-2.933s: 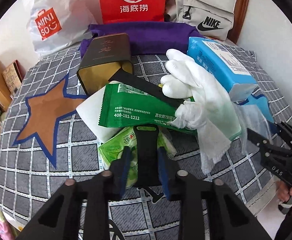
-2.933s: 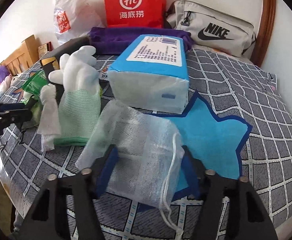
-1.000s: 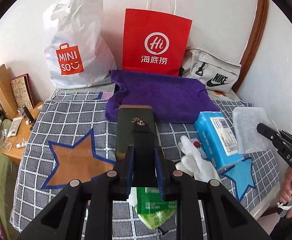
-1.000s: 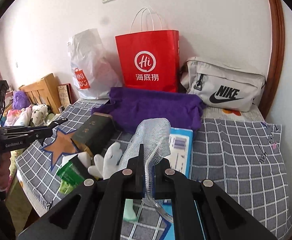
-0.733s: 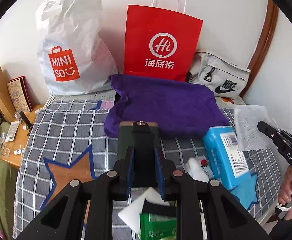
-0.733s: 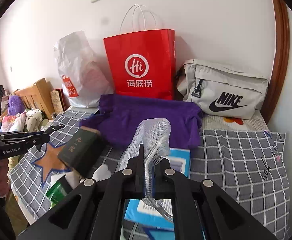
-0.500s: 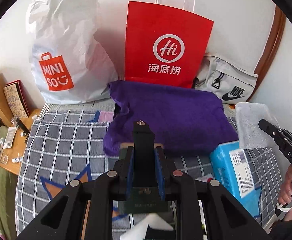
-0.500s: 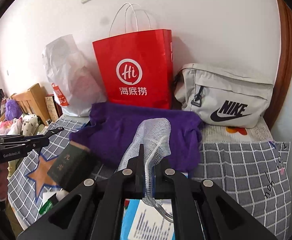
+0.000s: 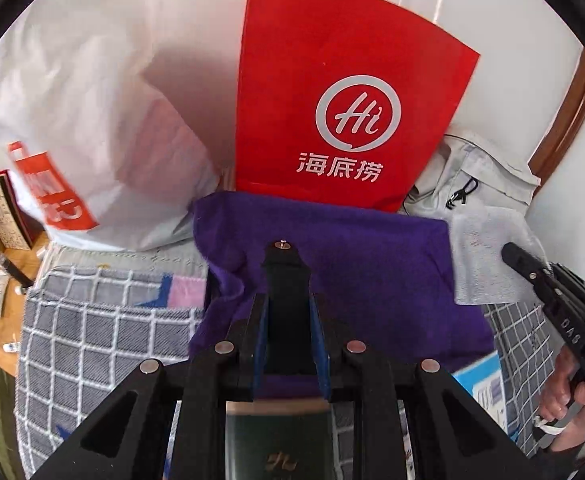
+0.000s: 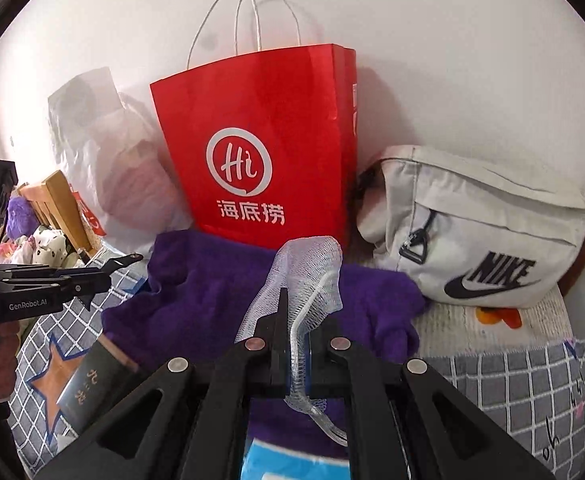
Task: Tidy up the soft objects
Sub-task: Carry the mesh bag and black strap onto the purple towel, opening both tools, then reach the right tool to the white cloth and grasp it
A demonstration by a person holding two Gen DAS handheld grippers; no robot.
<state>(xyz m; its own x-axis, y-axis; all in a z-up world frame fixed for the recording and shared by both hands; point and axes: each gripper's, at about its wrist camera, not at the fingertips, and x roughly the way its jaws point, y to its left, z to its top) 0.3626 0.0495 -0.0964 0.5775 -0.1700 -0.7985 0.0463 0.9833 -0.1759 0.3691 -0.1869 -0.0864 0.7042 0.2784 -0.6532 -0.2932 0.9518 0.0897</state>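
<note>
My left gripper is shut on a flat black strap-like piece and holds it in the air over a purple towel. My right gripper is shut on a white mesh bag with a cord, also above the purple towel. The mesh bag also shows in the left wrist view, held by the right gripper at the right. The left gripper also shows in the right wrist view at the left. A red paper bag stands upright just behind the towel.
A white plastic bag leans left of the red paper bag, a grey Nike pouch lies to its right. A dark green box and a blue tissue pack lie on the checked bedspread. A wooden nightstand stands at left.
Both grippers have risen and moved forward toward the red paper bag, carrying the black piece and the mesh bag. The gloves and green packets have dropped out of view.
</note>
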